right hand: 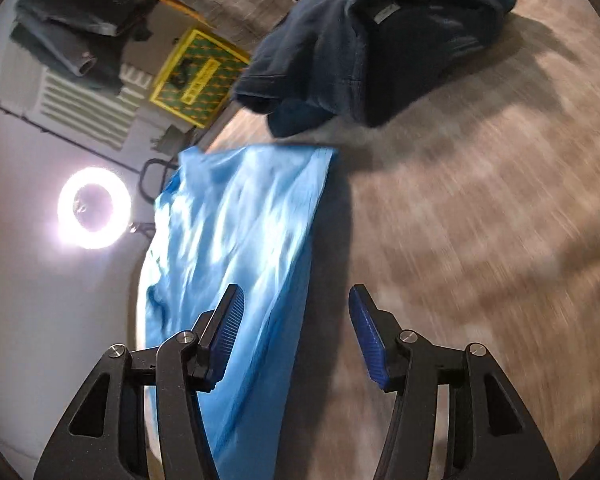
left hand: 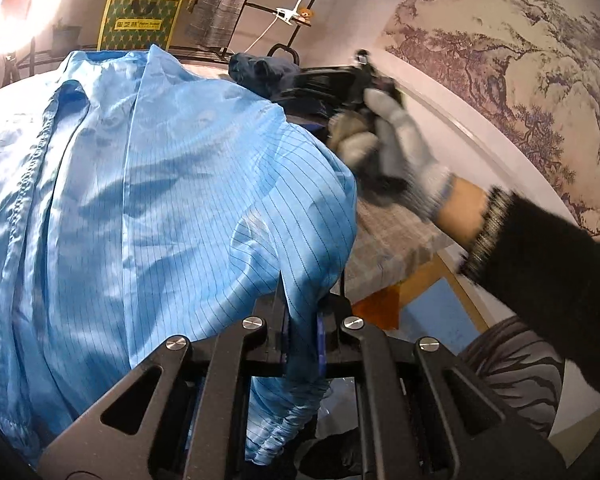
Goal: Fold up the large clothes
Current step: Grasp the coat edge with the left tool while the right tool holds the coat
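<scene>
A large light-blue striped coat (left hand: 160, 180) lies spread over the table and fills the left wrist view. My left gripper (left hand: 306, 312) is shut on a fold of its fabric near a cuffed sleeve, and the cloth drapes down between the fingers. In the right wrist view the same blue coat (right hand: 244, 232) lies on the left, its edge running under my right gripper (right hand: 296, 304). That gripper hangs open above the table with nothing between its blue pads (right hand: 230, 320). From the left wrist view, a gloved hand (left hand: 396, 152) holds the blurred right gripper (left hand: 340, 80) at the far side.
A dark navy garment (right hand: 364, 40) lies bunched on the grey-brown table cover (right hand: 480, 220) beyond the coat. A ring light (right hand: 94, 208), a yellow-green box (right hand: 198, 76) and a wire shelf with folded dark clothes (right hand: 72, 24) stand past the table. A painted mural wall (left hand: 520, 80) runs along the right.
</scene>
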`<state>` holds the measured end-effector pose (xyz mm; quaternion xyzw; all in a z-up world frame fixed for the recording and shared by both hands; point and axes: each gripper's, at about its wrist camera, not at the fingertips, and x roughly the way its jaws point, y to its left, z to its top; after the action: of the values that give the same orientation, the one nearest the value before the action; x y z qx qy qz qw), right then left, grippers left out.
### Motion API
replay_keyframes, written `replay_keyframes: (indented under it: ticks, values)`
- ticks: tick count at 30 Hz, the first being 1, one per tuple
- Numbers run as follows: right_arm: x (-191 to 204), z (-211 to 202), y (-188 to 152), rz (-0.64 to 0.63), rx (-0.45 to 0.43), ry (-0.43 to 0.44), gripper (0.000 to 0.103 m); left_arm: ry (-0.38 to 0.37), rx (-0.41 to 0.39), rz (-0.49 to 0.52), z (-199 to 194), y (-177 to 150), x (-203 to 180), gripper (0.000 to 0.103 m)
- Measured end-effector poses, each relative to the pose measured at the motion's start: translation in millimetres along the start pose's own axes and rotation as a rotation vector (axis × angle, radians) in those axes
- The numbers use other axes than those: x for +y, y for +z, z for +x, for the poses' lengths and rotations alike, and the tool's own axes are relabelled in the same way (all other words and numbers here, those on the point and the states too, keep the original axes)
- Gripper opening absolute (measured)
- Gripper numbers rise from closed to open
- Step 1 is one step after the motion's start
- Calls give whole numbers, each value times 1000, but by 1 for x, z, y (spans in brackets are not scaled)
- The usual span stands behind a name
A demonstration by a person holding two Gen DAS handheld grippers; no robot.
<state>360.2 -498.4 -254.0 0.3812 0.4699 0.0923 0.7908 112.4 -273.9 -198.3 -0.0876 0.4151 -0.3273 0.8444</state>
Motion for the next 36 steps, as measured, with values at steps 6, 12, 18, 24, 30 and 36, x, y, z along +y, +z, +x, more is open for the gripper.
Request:
replay_keyframes:
  ticks: [6, 12, 18, 24, 30, 36]
  values:
    - [31, 30, 10, -89, 9, -104, 2, -8, -1, -47, 2, 0, 8, 7]
    - [108, 18, -3, -342, -79, -235, 1, -36, -31, -142, -10, -6, 23, 7]
    - [193, 29, -40, -607, -86, -278, 1, -32, -52, -292, -33, -23, 55, 7]
    - [273, 92, -89, -863, -16, -323, 1, 1, -66, -400, -52, -44, 83, 7]
    - [308, 171, -144, -1067, 77, -427, 0, 9, -21, -492, -46, -65, 107, 7]
    - [307, 212, -148, -1082, 107, -481, 0, 8, -32, -566, -49, -69, 128, 7]
